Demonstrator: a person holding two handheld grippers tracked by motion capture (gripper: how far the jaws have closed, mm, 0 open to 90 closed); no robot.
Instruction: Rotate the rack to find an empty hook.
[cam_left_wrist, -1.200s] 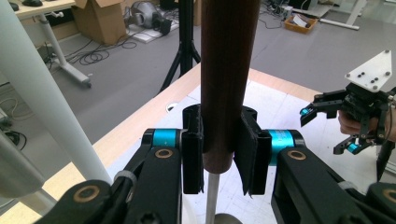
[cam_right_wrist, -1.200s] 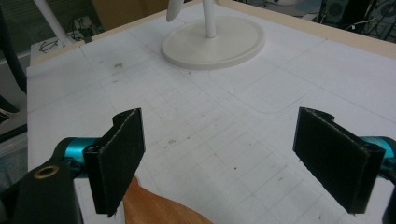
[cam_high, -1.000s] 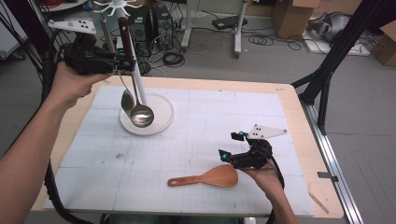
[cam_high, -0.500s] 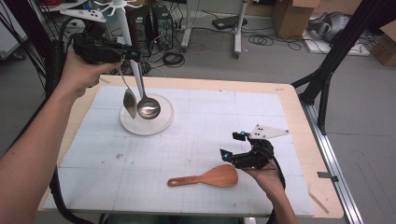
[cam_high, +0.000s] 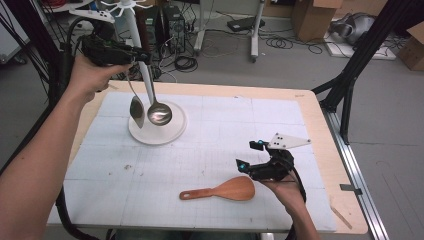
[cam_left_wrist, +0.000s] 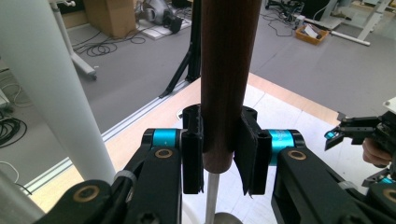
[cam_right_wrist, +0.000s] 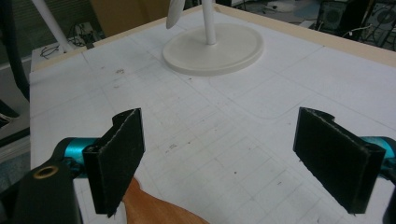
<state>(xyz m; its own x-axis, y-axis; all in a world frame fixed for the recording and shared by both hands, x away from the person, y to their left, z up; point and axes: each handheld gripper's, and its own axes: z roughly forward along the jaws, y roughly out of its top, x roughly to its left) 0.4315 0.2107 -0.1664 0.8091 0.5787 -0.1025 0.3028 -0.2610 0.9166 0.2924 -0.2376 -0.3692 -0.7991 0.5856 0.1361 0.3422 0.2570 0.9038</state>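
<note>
My left gripper (cam_high: 141, 56) (cam_left_wrist: 218, 158) is shut on the dark brown wooden handle (cam_left_wrist: 229, 70) of a metal ladle, held upright beside the white pole (cam_left_wrist: 56, 84) of a hook stand. The ladle's bowl (cam_high: 159, 114) hangs over the stand's round white base (cam_high: 172, 132). A metal spoon (cam_high: 136, 107) hangs next to it. Near the table's front, my right gripper (cam_high: 248, 155) (cam_right_wrist: 233, 158) is open with nothing between its jaws. It sits just right of a wooden rice spatula (cam_high: 225, 191) (cam_right_wrist: 149, 207) lying flat on the mat.
A white gridded mat (cam_high: 225, 130) covers the wooden table. The stand's base (cam_right_wrist: 215, 51) and pole (cam_right_wrist: 208, 23) lie ahead of the right gripper. Black frame legs (cam_high: 345, 95) stand at the table's right edge. Cables and boxes lie on the floor beyond.
My left gripper has lifted the ladle and carried it a little right and farther back along the stand. The right gripper and the spatula have stayed put.
</note>
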